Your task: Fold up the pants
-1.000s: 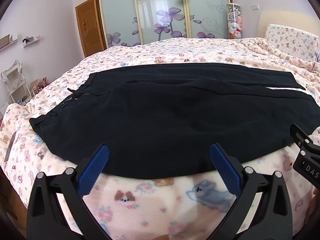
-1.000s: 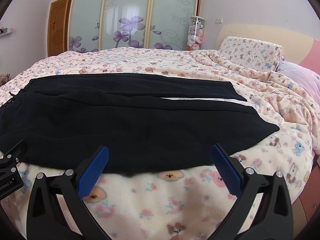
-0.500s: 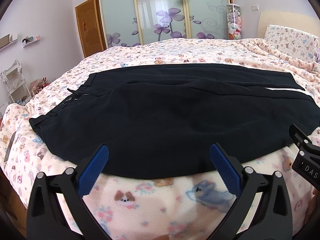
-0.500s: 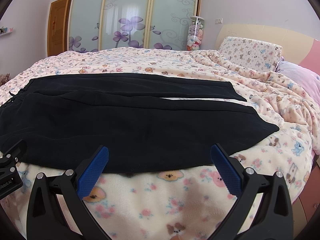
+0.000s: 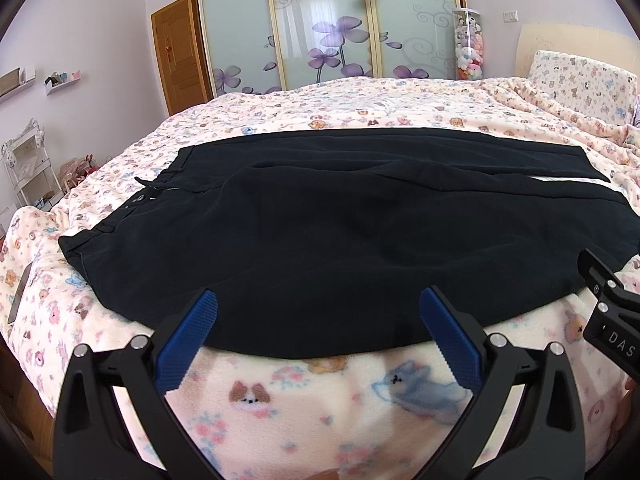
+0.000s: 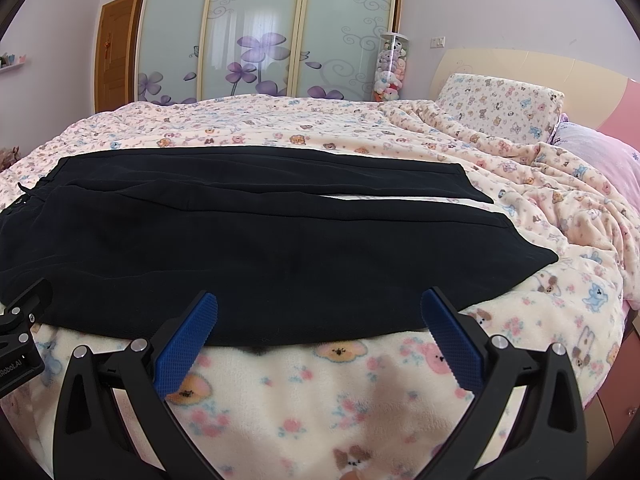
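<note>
Black pants point(image 5: 340, 232) lie flat across the bed, waistband to the left and both legs stretched to the right point(image 6: 256, 240). A thin strip of blanket shows between the two leg ends at the right. My left gripper point(image 5: 318, 312) hovers open over the near edge of the pants, towards the waist half. Further right, my right gripper point(image 6: 320, 312) is open over the near edge of the closer leg. Nothing sits between either pair of blue pads. Each gripper's black body shows at the edge of the other's view.
The bed carries a cream fleece blanket with cartoon animals point(image 6: 320, 392). A pillow point(image 6: 500, 100) lies at the headboard on the right. Sliding wardrobe doors with purple flowers point(image 5: 320, 32) stand behind the bed, a wooden door point(image 5: 180, 52) and a white rack point(image 5: 24, 168) to the left.
</note>
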`<state>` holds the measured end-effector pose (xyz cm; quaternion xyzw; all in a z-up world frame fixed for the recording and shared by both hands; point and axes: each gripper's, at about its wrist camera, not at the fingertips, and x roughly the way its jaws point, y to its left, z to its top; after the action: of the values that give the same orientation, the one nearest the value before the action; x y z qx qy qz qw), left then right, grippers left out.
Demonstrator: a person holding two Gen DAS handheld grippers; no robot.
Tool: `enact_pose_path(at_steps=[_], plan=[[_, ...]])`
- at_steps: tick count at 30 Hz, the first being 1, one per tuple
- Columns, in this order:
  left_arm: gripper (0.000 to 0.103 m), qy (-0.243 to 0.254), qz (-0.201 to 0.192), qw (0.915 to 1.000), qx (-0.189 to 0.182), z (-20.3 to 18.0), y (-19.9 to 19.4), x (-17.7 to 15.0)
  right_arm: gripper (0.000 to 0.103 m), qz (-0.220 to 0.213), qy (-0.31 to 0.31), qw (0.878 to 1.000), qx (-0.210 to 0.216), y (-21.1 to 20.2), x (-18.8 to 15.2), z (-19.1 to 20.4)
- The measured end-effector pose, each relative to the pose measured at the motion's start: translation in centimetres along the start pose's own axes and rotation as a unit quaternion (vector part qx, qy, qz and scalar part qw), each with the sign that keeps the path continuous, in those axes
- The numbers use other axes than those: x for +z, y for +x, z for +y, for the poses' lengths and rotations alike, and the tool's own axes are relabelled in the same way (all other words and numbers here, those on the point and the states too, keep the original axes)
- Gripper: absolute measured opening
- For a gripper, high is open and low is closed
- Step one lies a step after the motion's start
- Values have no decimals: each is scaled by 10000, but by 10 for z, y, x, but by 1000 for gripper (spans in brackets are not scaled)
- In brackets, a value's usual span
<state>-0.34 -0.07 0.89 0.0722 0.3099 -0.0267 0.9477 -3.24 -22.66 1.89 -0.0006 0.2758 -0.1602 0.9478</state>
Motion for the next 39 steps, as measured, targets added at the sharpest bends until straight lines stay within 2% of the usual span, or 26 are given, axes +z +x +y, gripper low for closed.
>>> enact_pose_path(at_steps=[39], plan=[[101,-5,-19,10000,-12,-4,-3,1,102,-12,-6,10000,-6,0,1,-1]])
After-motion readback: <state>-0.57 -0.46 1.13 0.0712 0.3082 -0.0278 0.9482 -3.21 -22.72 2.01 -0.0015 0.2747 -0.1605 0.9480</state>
